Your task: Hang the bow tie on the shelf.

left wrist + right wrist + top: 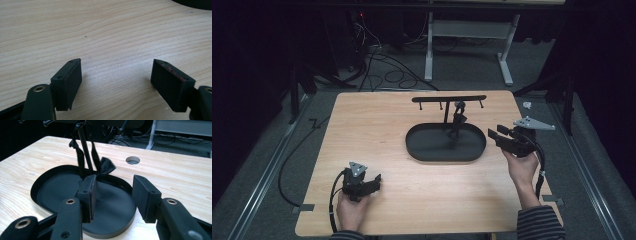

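Note:
A black oval tray (422, 152) lies right of the table's middle, and a thin T-shaped stand (446, 111) with small pegs rises from its far edge. A black bow tie on a strap (457, 122) hangs from the stand over the tray. My right gripper (493, 134) hovers just right of the tray, pointing left at it. In the right gripper view its jaws (113, 192) stand open and empty, with the tray (60, 192) and bow tie (106, 166) ahead. My left gripper (374, 181) rests near the front left, open (116, 75) over bare wood.
The wooden table (377, 125) has a round cable hole (132, 160) behind the tray. Cables (387, 75) and a white desk frame (467, 30) stand on the grey floor beyond the far edge. A small white object (527, 105) lies off the table's right corner.

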`<state>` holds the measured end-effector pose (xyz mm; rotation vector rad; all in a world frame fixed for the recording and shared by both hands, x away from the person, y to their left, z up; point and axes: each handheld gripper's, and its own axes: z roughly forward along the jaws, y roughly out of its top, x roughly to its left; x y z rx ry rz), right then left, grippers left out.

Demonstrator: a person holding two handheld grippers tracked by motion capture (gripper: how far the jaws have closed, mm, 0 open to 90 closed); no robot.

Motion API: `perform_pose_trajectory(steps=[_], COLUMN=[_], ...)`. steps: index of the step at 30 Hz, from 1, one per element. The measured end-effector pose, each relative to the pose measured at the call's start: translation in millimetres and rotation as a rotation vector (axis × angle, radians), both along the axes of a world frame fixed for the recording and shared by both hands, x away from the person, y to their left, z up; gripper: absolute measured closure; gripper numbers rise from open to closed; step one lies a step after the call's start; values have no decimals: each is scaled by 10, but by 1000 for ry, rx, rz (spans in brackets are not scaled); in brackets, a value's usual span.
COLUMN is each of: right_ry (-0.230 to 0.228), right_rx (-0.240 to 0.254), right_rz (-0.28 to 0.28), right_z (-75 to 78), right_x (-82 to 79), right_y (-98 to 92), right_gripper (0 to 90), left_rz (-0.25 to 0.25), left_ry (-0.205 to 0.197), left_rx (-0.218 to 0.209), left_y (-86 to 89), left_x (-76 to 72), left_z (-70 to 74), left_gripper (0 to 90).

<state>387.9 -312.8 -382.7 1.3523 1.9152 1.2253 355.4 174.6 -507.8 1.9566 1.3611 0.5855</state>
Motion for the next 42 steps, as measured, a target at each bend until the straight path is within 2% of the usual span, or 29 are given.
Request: perform_pose_trajectory(steps=[8,25,42], right_ry=[7,5,10], right_rx=[22,36,63], right_rz=[1,17,29], right_z=[-36,-74,-185], right_x=[-65,-216,-385], right_y=[-33,-65,-75], right_gripper=[565,568,569], left_rz=[1,1,1], left_ry=[-1,-1,-1], left_rx=[-1,-1,-1], left_y=[-1,-1,-2], left_x=[0,0,0], left_z=[-1,-1,-1], left_gripper=[253,253,253])
